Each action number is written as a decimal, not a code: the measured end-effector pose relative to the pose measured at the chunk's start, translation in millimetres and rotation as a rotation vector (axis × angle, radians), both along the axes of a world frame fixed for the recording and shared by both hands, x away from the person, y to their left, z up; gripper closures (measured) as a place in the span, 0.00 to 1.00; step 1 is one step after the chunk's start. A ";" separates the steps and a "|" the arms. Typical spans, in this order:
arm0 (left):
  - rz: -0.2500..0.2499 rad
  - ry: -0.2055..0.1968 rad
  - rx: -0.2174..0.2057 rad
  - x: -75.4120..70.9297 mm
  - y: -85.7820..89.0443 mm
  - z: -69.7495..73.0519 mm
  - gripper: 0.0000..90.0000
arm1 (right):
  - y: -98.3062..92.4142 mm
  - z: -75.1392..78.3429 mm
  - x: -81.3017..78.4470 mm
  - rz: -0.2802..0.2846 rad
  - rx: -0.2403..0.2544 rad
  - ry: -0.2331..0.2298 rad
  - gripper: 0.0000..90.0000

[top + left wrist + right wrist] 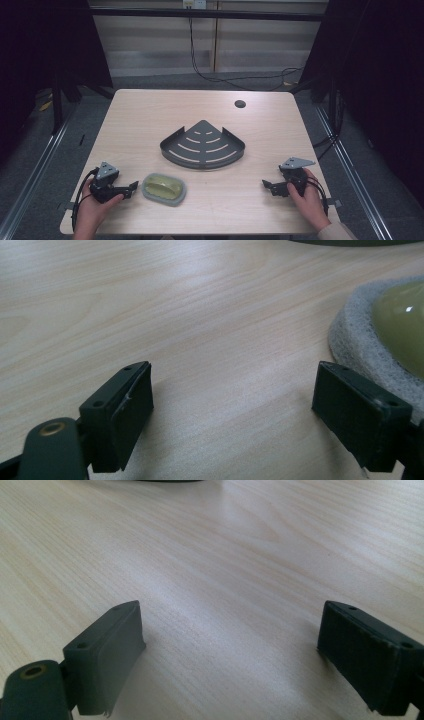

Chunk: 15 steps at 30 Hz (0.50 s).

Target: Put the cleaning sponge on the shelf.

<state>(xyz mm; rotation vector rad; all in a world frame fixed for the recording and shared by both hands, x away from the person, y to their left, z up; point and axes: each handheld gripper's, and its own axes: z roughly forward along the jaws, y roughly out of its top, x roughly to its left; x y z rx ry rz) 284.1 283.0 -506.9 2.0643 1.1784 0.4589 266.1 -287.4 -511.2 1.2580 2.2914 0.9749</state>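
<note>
The wooden table (150,107) carries a dark slotted corner shelf (202,146) at its middle, curved edge facing the person; nearer the person and left of that shelf lies a yellow-green soap in its grey mesh pad (164,189), probably set there within easy reach. The left gripper (133,187) rests just left of the soap with jaws spread wide and nothing between them, seemingly poised to take it; the right gripper (266,186), well to the shelf's right, rests equally spread and empty.

No text, label, brand, number or sign can be read anywhere in these views.
</note>
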 end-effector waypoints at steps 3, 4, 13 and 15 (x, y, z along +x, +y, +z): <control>0.003 0.024 0.009 1.5 -0.4 3.6 0.23 | -0.1 -0.1 0.2 0.001 0.000 -0.002 0.12; -0.005 0.047 0.029 2.9 -0.1 9.0 0.24 | -0.2 -0.2 0.5 0.005 -0.001 -0.006 0.12; -0.137 0.071 0.097 8.1 -10.0 52.5 0.25 | -0.2 -0.2 0.4 0.004 -0.003 -0.006 0.12; -0.213 0.103 0.145 9.0 -16.0 59.6 0.26 | -0.2 -0.1 0.4 0.004 -0.004 -0.006 0.12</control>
